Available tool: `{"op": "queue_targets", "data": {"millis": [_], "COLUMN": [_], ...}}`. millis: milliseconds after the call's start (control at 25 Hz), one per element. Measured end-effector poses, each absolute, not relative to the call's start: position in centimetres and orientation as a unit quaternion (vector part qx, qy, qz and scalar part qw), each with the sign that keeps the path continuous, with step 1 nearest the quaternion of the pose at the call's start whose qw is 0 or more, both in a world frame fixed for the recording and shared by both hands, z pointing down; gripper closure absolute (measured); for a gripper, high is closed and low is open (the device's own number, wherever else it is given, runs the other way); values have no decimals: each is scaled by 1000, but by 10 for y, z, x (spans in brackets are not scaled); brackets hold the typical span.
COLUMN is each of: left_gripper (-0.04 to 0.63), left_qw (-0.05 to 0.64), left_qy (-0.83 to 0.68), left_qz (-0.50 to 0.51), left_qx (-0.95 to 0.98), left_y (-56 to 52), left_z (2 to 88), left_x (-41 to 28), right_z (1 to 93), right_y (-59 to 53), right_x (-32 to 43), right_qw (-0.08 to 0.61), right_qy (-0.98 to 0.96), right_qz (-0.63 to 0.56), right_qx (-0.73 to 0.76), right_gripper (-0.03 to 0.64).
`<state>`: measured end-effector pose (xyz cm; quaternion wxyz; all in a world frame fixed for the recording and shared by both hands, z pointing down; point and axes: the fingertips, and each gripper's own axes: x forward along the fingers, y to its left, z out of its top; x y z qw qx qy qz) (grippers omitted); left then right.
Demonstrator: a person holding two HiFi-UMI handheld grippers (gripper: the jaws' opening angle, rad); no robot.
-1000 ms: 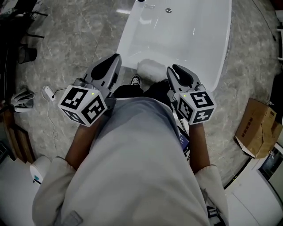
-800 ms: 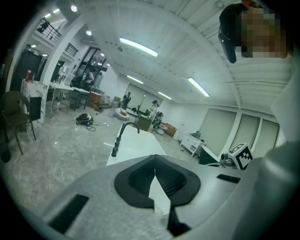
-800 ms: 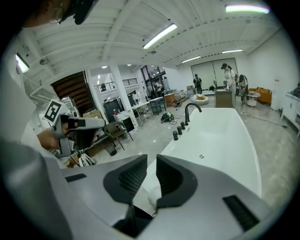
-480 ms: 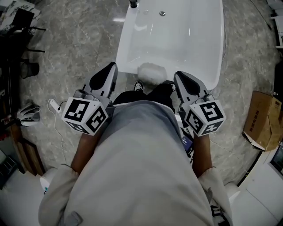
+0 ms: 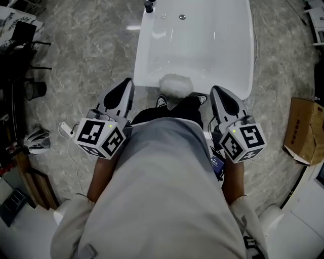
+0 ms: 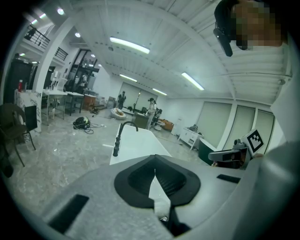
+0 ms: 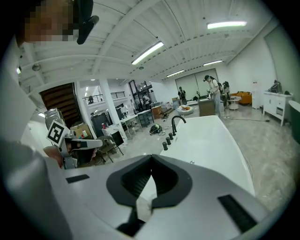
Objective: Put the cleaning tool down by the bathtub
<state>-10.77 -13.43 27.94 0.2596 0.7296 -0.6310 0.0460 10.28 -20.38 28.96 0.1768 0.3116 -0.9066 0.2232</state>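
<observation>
The cleaning tool (image 5: pixel 174 83), a white fluffy pad, lies at the near end of the white bathtub (image 5: pixel 238 55), just in front of the person's feet. Neither gripper touches it. My left gripper (image 5: pixel 124 87) is held at the left of the person's body, jaws shut and empty. My right gripper (image 5: pixel 219 95) hangs at the right, a little short of the tub's near rim; its jaws have just been closing with nothing between them and are now shut. Both gripper views look along the tub, over the left gripper (image 6: pixel 154 169) and the right gripper (image 7: pixel 151 168), with a bit of the fluffy pad (image 7: pixel 143 206) below the jaws.
A black faucet (image 5: pixel 148 6) stands at the tub's far left corner. A cardboard box (image 5: pixel 304 131) sits on the floor at the right. A white plug and cable (image 5: pixel 65 129) and a shoe (image 5: pixel 35 139) lie on the left, with dark furniture (image 5: pixel 20 55) behind.
The right gripper has pulled up and back from the fluffy pad and its jaws have shut empty. The left gripper has barely shifted. The pad stays at the tub's near end.
</observation>
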Motion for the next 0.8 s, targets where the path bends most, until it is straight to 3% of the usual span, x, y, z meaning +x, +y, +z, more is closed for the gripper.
{"op": "queue_targets", "data": {"millis": [800], "left_gripper": [591], "left_qw": [306], "left_qy": [-596], "left_qz": [83], "left_qx": [738], "left_y": [-125], "left_z": [315], "left_x": [-85], "right_z": [309], "right_y": [-192], "right_x": [116], "right_qw": [230], "right_qy": [-885], "right_qz": [244], "right_qx": [323], "right_gripper": [606]}}
